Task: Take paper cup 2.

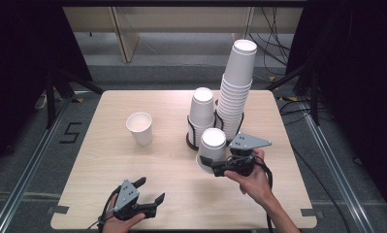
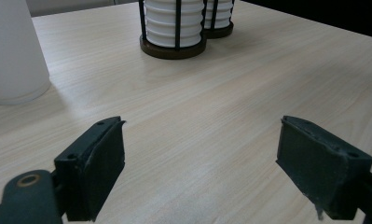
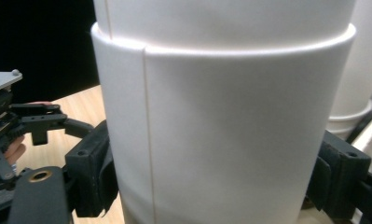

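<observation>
The bench (image 1: 133, 165) is a square top of pale wood grain with rounded corners, standing on a grey floor (image 1: 31, 160) where a metal rail runs along each side and a dark mark like a 5 (image 1: 70, 132) lies off the left edge. Beyond the far edge stand light wooden panels (image 1: 181, 19) and loose black cables (image 1: 273, 53); dark curtains (image 1: 21, 43) close in both sides of the room.

Near the middle of the bench, two black wire holders stand side by side – the left holder (image 1: 193, 138) carries a short stack of inverted paper cups (image 1: 202, 109), the right one a tall stack (image 1: 237, 87) that leans slightly. A single upright paper cup (image 1: 140, 128) stands alone, left of centre.

The right gripper (image 1: 215, 165) has its fingers (image 3: 88, 172) clamped on the sides of an inverted white paper cup (image 1: 212, 148), held just in front of the left holder toward the near edge; whether it touches the wood cannot be told. In the right gripper view that cup's wall spans the gap from pad to pad.

The left gripper (image 1: 150, 191) sits low at the near edge, left of centre, its fingers (image 2: 93, 172) apart – bare wood between them.
</observation>
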Tool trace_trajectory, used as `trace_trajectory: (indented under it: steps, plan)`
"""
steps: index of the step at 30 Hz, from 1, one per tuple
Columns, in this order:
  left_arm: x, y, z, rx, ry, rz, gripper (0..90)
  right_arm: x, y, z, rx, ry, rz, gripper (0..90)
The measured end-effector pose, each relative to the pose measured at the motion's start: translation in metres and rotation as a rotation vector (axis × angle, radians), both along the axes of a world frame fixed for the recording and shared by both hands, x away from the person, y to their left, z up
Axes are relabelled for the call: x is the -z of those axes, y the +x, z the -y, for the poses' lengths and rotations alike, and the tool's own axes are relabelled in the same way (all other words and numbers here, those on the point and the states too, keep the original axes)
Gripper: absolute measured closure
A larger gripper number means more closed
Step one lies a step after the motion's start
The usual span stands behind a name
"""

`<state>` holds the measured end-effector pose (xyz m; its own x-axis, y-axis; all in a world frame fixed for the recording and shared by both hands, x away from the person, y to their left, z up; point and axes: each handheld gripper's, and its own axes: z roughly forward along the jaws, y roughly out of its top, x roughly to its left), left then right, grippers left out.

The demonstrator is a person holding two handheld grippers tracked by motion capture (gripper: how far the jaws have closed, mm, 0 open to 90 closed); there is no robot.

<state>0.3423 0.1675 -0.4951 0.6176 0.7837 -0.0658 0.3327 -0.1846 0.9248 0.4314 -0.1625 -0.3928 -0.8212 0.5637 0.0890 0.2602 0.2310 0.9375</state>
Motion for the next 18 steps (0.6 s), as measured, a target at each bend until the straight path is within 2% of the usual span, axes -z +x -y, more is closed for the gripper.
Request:
trace_trajectory:
  steps: [3, 4, 8, 10, 12, 13, 14, 15, 16, 18]
  plan:
    - [-0.001, -0.001, -0.001, -0.004, -0.008, 0.006, 14.6, 0.005, -0.001, -0.007, -0.007, -0.007, 0.022, 18.4]
    - [-0.001, 0.000, -0.001, -0.003, -0.024, 0.013, 14.6, 0.006, -0.002, -0.009, -0.011, -0.021, 0.007, 18.4]
    - [-0.002, 0.000, -0.002, -0.004, -0.016, 0.013, 14.6, 0.013, -0.005, -0.019, -0.038, -0.016, -0.009, 18.4]
    - [-0.002, 0.000, -0.001, -0.002, -0.019, 0.013, 14.6, 0.015, -0.007, -0.022, -0.047, -0.031, -0.015, 18.4]
    - [-0.002, -0.001, -0.001, 0.001, -0.022, 0.017, 14.6, 0.018, -0.008, -0.026, -0.065, -0.017, -0.023, 18.4]
    - [-0.002, -0.001, -0.001, -0.001, -0.020, 0.015, 14.6, 0.017, -0.009, -0.026, -0.058, -0.037, -0.032, 18.4]
    - [-0.002, -0.001, -0.001, -0.001, -0.021, 0.017, 14.6, 0.018, -0.009, -0.027, -0.064, -0.029, -0.021, 18.4]
    - [-0.002, -0.001, 0.000, 0.002, -0.027, 0.022, 14.5, 0.019, -0.011, -0.029, -0.059, -0.019, -0.036, 18.4]
    - [-0.002, -0.001, 0.000, 0.001, -0.029, 0.023, 14.6, 0.019, -0.010, -0.029, -0.074, -0.031, -0.029, 18.4]
    - [-0.002, -0.001, 0.000, 0.001, -0.026, 0.024, 14.6, 0.020, -0.010, -0.032, -0.087, -0.020, -0.035, 18.4]
